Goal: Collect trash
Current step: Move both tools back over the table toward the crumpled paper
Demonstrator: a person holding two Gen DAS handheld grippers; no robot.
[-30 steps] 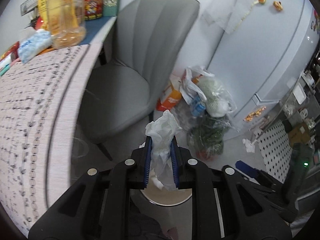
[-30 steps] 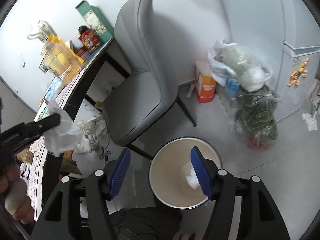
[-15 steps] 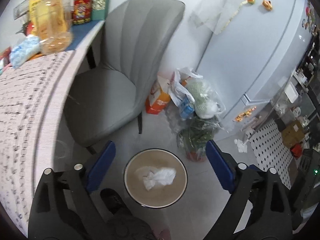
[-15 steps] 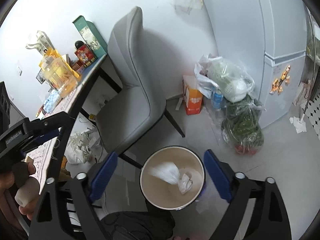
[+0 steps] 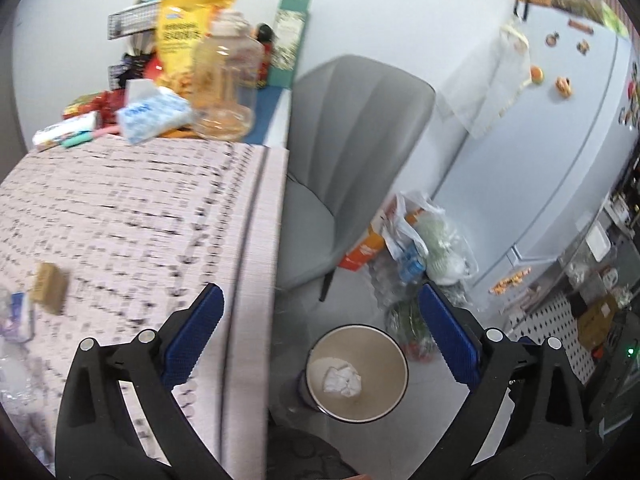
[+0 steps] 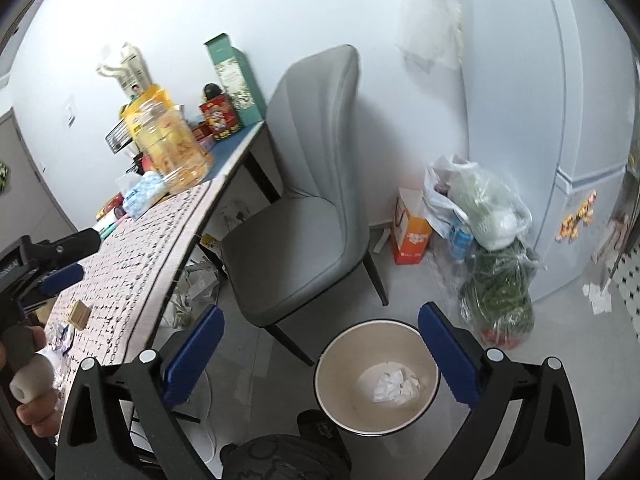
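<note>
A round beige trash bin point(image 5: 394, 388) point(image 6: 340, 396) stands on the floor beside the table, with crumpled white tissue point(image 5: 342, 379) point(image 6: 396, 387) lying at its bottom. My left gripper point(image 5: 318, 336) is open and empty, above the table edge and the bin. My right gripper point(image 6: 320, 350) is open and empty, above the floor near the bin. The left gripper also shows at the left of the right wrist view point(image 6: 56, 260). On the table lie a small brown box point(image 5: 49, 287) point(image 6: 79, 313) and crinkled wrappers point(image 5: 16, 316) point(image 6: 60, 338).
A patterned table point(image 5: 132, 216) carries a clear jar point(image 5: 226, 92), a tissue pack point(image 5: 154, 116) and snack boxes at its far end. A grey chair point(image 6: 312, 200) stands by it. Plastic bags point(image 6: 488, 216) and an orange carton point(image 6: 412, 232) sit by the fridge point(image 6: 560, 120).
My left gripper opened and dropped the white tissue into the bin, then swung left over the table. My right gripper stayed open and rose a little.
</note>
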